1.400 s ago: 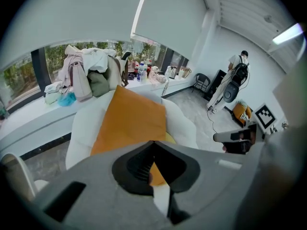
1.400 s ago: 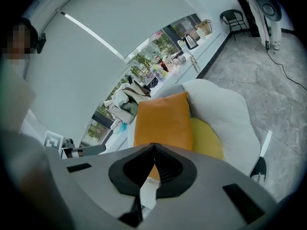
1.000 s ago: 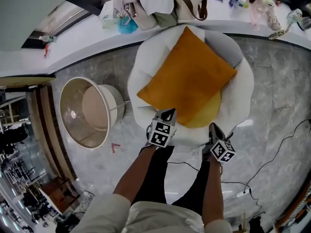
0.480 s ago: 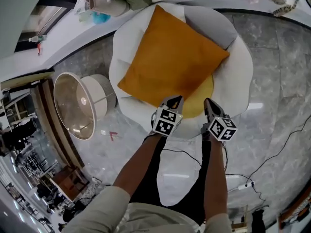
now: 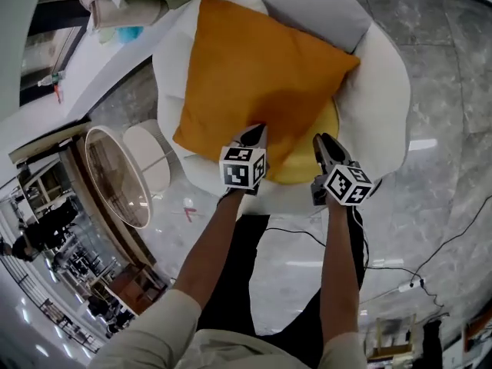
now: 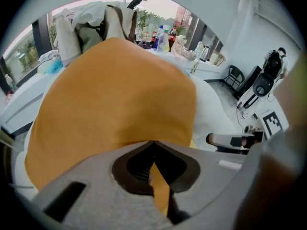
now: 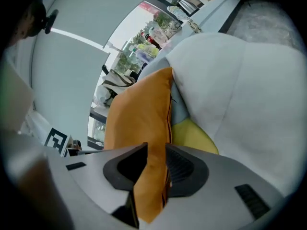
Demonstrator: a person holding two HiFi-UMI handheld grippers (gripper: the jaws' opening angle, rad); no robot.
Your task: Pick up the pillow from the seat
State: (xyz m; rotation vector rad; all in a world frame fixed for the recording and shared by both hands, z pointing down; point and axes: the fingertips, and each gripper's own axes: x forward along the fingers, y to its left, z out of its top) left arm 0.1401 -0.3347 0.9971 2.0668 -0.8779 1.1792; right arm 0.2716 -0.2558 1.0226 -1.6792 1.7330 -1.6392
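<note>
Marble floor (image 5: 450, 198) fills the head view, w/ a round white seat (image 5: 384, 91) standing on it below a white table (image 5: 46, 91) piled w/ bags and clothes. The orange pillow (image 5: 254, 75) lies flat across the seat, one corner toward the person, covering most of the middle. A lampshade (image 5: 115, 179) lies tipped on the floor just left of the seat. A grey cushion (image 5: 323, 10) sits at the seat's far side, partly under the pillow; a yellow cushion (image 5: 307, 160) peeks out beneath the pillow's near edge.

Both arms reach in from the bottom of the head view. The left hand-held gripper (image 5: 256, 133) is at the pillow's near edge, jaws clenched on a thin fold of orange fabric. The right hand-held gripper (image 5: 321, 141) is at the same edge, further right, beside the yellow cushion; its jaws have just been opening a little, w/ the pillow's seamed edge between them and the pads pressing on it. A thin black cable (image 5: 400, 264) trails over the floor near the person's legs.
</note>
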